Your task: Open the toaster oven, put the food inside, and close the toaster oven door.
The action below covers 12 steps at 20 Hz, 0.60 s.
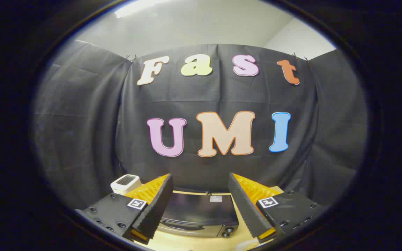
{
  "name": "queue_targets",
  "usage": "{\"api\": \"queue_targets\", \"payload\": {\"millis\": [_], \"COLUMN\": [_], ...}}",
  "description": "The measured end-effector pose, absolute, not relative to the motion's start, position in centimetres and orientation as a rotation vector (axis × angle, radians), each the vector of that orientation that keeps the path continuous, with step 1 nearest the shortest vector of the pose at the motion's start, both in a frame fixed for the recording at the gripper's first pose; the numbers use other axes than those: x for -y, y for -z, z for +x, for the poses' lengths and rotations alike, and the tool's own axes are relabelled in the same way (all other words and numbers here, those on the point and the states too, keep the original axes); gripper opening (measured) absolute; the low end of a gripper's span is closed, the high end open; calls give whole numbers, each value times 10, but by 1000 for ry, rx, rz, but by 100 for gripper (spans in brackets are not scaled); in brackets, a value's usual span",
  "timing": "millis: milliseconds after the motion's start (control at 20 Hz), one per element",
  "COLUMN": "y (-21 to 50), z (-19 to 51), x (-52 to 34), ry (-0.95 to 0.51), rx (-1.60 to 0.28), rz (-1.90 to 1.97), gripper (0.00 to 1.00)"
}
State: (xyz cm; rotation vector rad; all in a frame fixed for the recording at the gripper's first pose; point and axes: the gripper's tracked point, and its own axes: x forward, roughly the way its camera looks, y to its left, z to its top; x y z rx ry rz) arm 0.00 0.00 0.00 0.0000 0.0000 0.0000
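My gripper [199, 186]: I hold it high above the table, looking across at the black cloth wall [82, 122] rather than down at the work.
My fingers [155, 205]: spread wide apart, nothing between the pads but open air — they touch nothing and pinch nothing.
Toaster oven [199, 212]: it sits on the table below and ahead of me, showing in the gap between my two fingers; I see its dark top and, lower, the upper part of its front.
Oven door: the handle bar [181, 226] runs along the top of the front, and the door looks closed, though I see only its upper strip.
Knobs [228, 232]: small round ones at the right end of the oven's front, near my right finger.
Sticker [216, 198]: a small pale one on the oven's top, toward its back edge.
White appliance [126, 183]: a small white box with a dark slotted top, on the left, beyond my left finger and well apart from the oven.
Table [187, 242]: pale wood, bare in front of the oven.
Pale object [244, 245]: a curved white edge on the table by my right finger — I cannot tell what it is.
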Motion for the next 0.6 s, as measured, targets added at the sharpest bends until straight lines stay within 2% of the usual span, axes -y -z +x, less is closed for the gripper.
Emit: {"api": "queue_targets", "payload": {"millis": [600], "y": [21], "z": [9], "x": [-3], "ry": [47], "rx": [-18], "rz": [17], "gripper": [100]}}
